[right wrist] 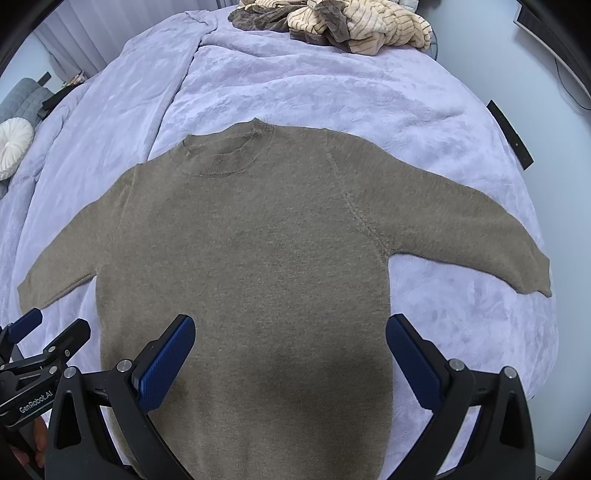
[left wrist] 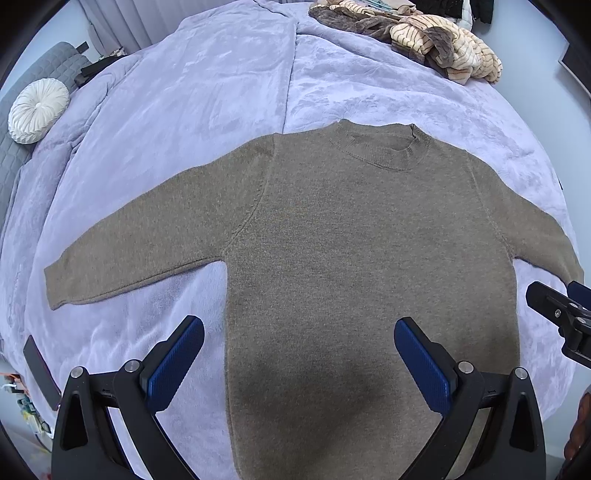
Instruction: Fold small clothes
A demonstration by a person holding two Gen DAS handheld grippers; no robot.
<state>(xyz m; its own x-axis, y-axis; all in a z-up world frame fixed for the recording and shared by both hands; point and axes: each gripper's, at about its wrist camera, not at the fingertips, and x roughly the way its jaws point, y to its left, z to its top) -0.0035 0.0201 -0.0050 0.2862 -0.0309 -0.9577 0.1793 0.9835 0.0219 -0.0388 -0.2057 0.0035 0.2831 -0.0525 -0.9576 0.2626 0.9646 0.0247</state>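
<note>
A brown knit sweater point(left wrist: 351, 236) point(right wrist: 251, 251) lies flat and face up on a lilac blanket, collar away from me and both sleeves spread out to the sides. My left gripper point(left wrist: 299, 332) hovers open above the sweater's lower body, blue pads wide apart with nothing between them. My right gripper point(right wrist: 290, 330) is open too, over the lower right part of the body. Each gripper shows at the edge of the other's view: the right one point(left wrist: 565, 314), the left one point(right wrist: 44, 332). The hem is hidden below the frames.
The lilac blanket point(left wrist: 221, 92) covers the whole bed. A heap of beige and brown striped clothes point(left wrist: 436, 40) point(right wrist: 343, 26) lies at the far end. A round white cushion point(left wrist: 37, 110) rests on grey padding at the left. A dark flat device point(left wrist: 40, 369) lies at the near left edge.
</note>
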